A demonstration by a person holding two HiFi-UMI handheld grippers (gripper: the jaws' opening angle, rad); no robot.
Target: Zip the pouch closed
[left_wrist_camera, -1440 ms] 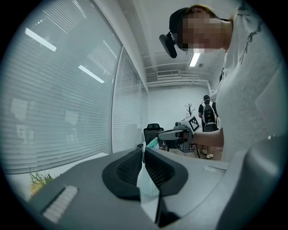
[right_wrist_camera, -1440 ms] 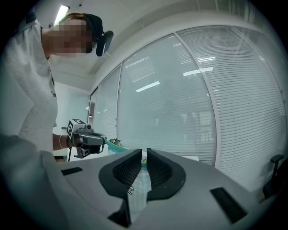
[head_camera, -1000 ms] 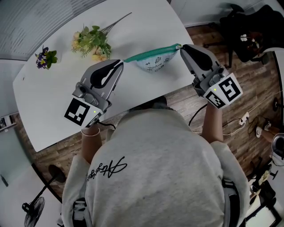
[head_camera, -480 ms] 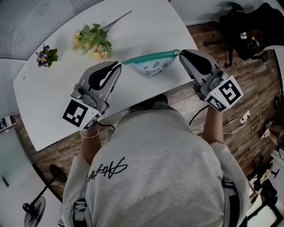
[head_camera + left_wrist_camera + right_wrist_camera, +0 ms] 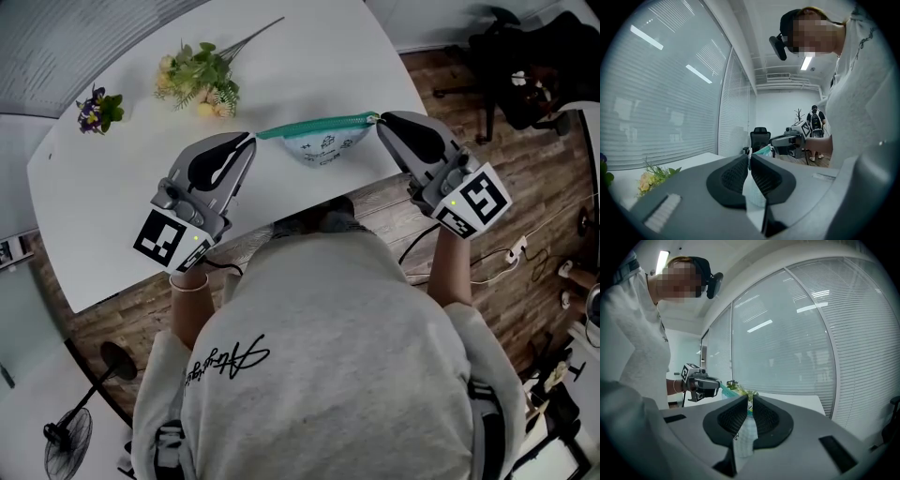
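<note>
A white printed pouch (image 5: 320,145) with a teal zip band (image 5: 314,125) hangs stretched between my two grippers, over the white table's (image 5: 122,187) near edge. My left gripper (image 5: 253,137) is shut on the pouch's left end; its fabric (image 5: 753,190) shows between the jaws of that gripper (image 5: 749,157). My right gripper (image 5: 380,118) is shut on the right end of the zip band, with pale fabric (image 5: 744,437) squeezed between the jaws of that gripper (image 5: 751,399). Each gripper view shows the opposite gripper across the taut teal band (image 5: 764,151).
A bunch of yellow flowers (image 5: 199,82) and a small purple sprig (image 5: 97,111) lie on the table beyond the pouch. An office chair (image 5: 525,66) stands at the right, a floor fan (image 5: 66,436) at lower left. A person (image 5: 815,122) stands far back.
My right gripper has come slightly lower and nearer the table's front edge with the pouch's end. The teal band now runs straighter. The left gripper has hardly moved.
</note>
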